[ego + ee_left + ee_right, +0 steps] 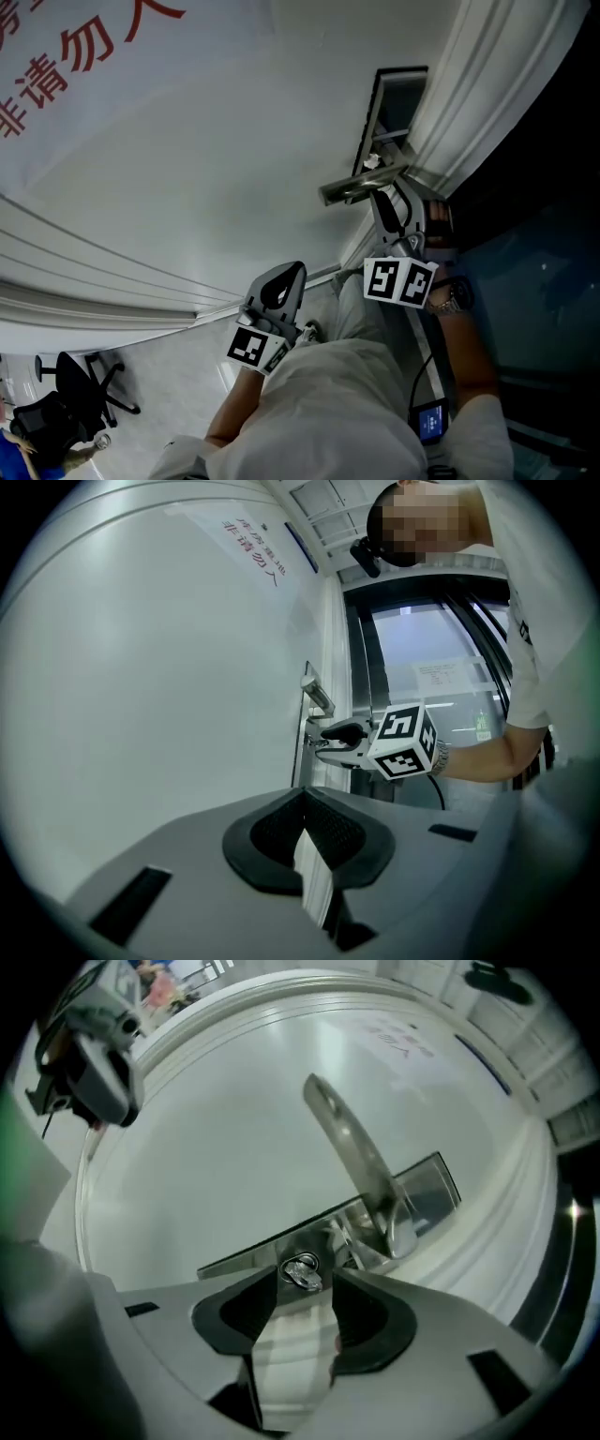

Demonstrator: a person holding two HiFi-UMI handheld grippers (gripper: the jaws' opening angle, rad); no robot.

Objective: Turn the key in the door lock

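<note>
Key [302,1272] in the lock plate [427,1192], between the right claw's [307,1296] parted tips, touching neither.

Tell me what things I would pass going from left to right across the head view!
office chair → left gripper → door handle → wristwatch

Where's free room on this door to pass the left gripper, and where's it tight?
Free: the bare door panel between the red lettering and the handle. Crowded: the lock plate, where key and open right gripper bunch.
</note>
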